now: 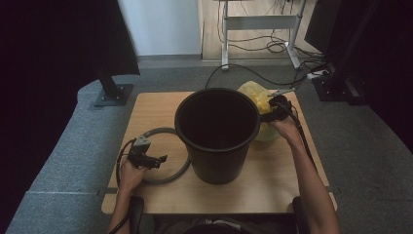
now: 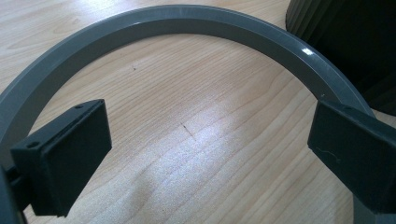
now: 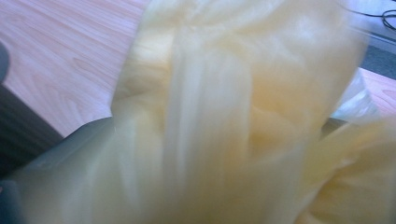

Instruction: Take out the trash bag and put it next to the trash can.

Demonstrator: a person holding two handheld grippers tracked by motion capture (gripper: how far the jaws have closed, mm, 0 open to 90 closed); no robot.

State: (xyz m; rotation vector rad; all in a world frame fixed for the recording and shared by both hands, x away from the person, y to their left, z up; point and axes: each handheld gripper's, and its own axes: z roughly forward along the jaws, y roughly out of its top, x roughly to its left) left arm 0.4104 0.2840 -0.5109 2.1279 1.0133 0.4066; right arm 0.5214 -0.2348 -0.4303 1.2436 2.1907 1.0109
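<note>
where the high view looks down on the wooden tabletop [image 1: 272, 180], a black bucket [image 1: 217, 134] is seen standing upright near its middle, with a grey ring [image 1: 171, 177] lying flat at its left, partly hidden behind the bucket's wall. the left tongs [image 1: 160, 159] are held low over the ring, and the right tongs [image 1: 267, 117] are raised at the bucket's right rim, against a yellow plastic bag [image 1: 257, 95] that is bunched up just behind and beside the bucket. as seen in the left gripper view, the left tongs [image 2: 205, 149] are spread wide apart, with bare wood between them and the ring's [image 2: 187, 23] arc curving past both pads. seen from the right gripper view, blurred yellow bag film [image 3: 224, 121] hangs close before the lens; whether it is clamped cannot be told.
</note>
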